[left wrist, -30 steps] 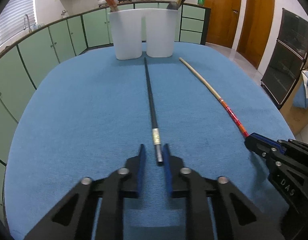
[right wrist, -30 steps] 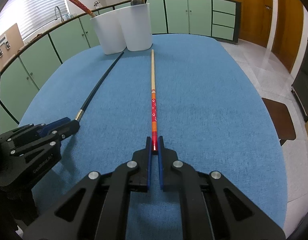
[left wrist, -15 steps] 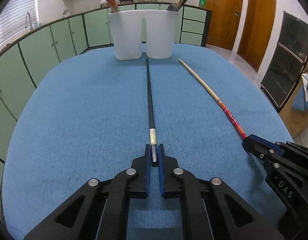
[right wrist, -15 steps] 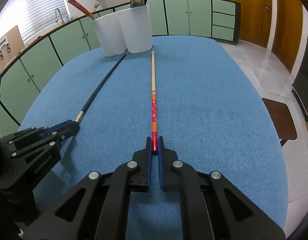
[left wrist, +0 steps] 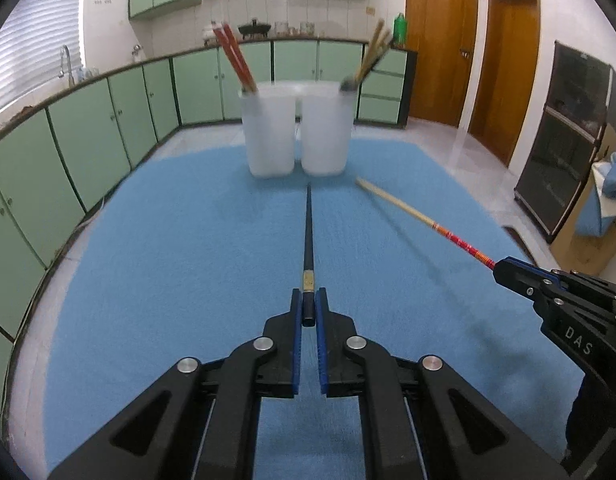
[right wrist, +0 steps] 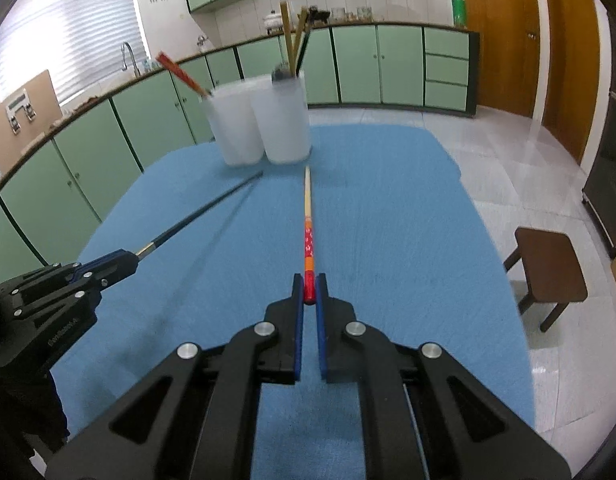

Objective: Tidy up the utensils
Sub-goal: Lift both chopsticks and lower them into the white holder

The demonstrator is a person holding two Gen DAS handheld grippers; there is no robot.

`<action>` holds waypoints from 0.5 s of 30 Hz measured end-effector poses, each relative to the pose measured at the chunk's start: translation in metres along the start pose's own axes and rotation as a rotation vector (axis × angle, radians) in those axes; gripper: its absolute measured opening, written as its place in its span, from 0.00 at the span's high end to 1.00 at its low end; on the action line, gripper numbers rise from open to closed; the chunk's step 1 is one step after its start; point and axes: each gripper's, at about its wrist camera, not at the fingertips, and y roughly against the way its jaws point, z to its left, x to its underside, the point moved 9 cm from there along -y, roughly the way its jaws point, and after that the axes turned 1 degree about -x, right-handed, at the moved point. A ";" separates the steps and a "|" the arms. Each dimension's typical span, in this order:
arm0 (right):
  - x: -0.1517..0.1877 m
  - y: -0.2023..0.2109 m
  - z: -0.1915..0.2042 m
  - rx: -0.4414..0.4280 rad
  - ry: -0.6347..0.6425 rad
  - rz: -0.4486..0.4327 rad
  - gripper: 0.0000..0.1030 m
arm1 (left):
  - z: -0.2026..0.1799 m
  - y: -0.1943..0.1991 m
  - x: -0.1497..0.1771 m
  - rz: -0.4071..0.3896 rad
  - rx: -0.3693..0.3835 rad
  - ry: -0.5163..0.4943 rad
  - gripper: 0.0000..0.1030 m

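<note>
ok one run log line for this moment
left hand-held gripper: shut on black chopstick | right hand-held gripper: shut on red chopstick | both lifted off blue mat

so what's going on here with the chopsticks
A person holds two tongs, sorting chopsticks on a blue cloth. The left tongs are shut on the end of a black chopstick; the right tongs are shut on a red-patterned chopstick. Both sticks point toward two white holders that already hold other chopsticks.

Both chopsticks now hang above the blue cloth (left wrist: 167, 260): the left gripper (left wrist: 309, 306) lifts the black chopstick (left wrist: 308, 232), the right gripper (right wrist: 309, 292) the red-ended chopstick (right wrist: 308, 220), seemingly clear.
</note>
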 end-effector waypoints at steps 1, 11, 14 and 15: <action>-0.004 0.005 0.000 -0.002 0.002 -0.012 0.95 | 0.001 0.007 -0.008 -0.022 0.004 0.004 0.94; -0.072 0.049 0.010 -0.055 0.026 -0.145 0.95 | 0.002 0.055 -0.074 -0.193 0.039 -0.004 0.94; -0.092 0.058 0.016 -0.077 0.042 -0.173 0.95 | 0.002 0.065 -0.093 -0.232 0.050 -0.014 0.94; -0.100 0.060 0.018 -0.093 0.047 -0.179 0.95 | 0.003 0.066 -0.100 -0.240 0.057 -0.016 0.94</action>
